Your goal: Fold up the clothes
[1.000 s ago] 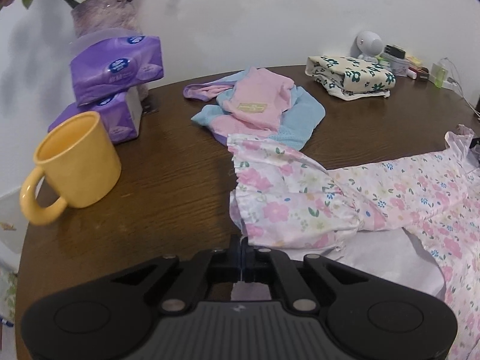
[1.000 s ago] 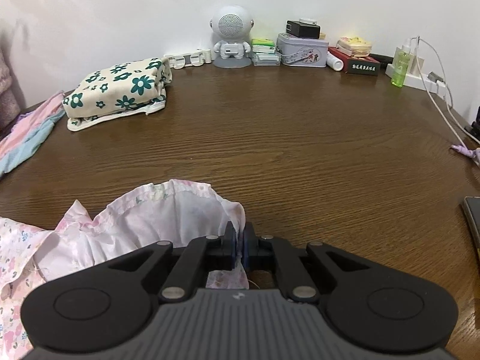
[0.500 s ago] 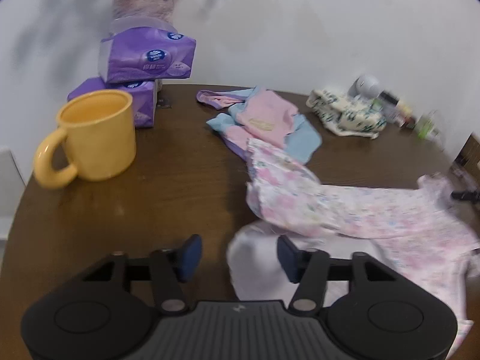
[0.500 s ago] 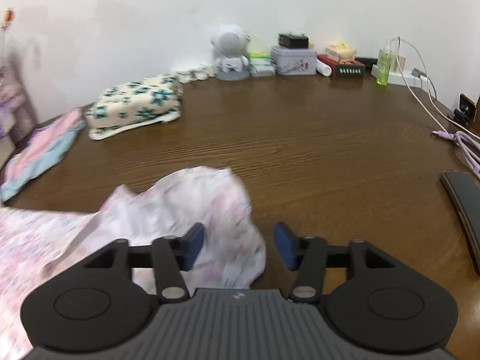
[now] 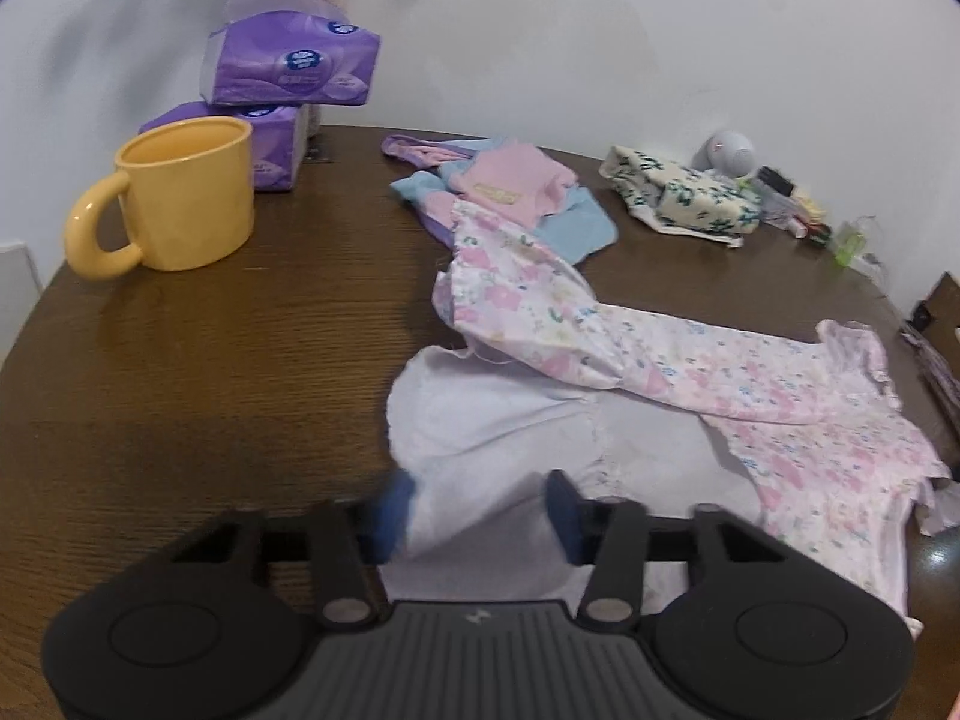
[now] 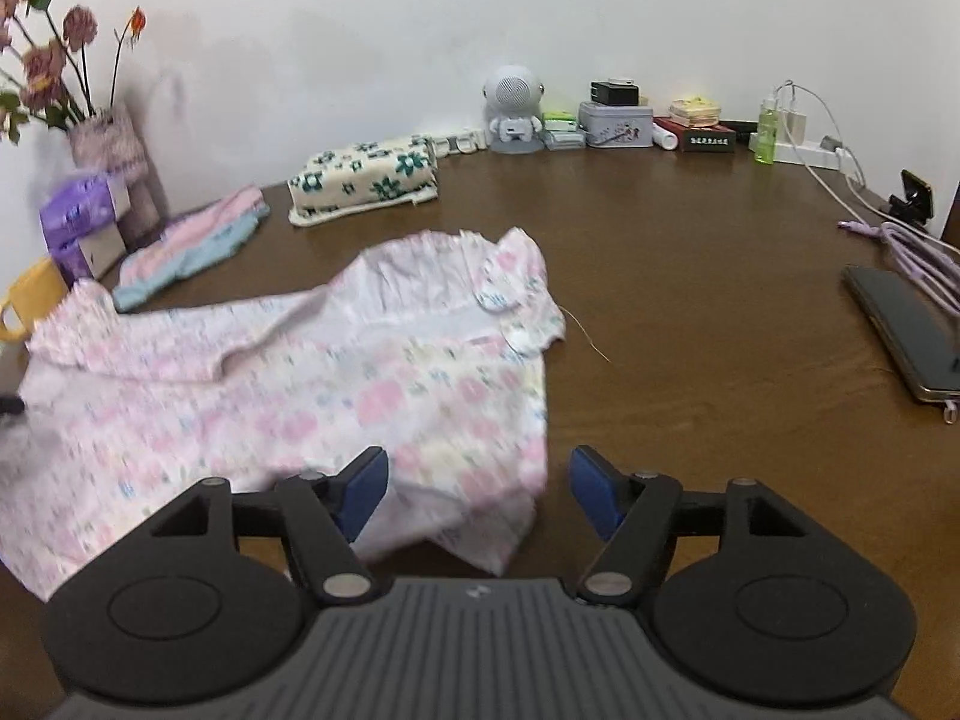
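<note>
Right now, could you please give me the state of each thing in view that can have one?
left gripper: open, holding nothing
right gripper: open, holding nothing
floral dress: unfolded, lying rumpled on the table
green-flowered cloth: folded
pink and blue garment: lying loose, not folded
yellow mug: upright
tissue packs: stacked
phone: lying flat

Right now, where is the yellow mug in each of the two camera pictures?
Left wrist view: the yellow mug stands upper left, in front of the purple tissue packs.
Right wrist view: only part of it shows at the far left edge.
Shared landmark: the folded green-flowered cloth.
</note>
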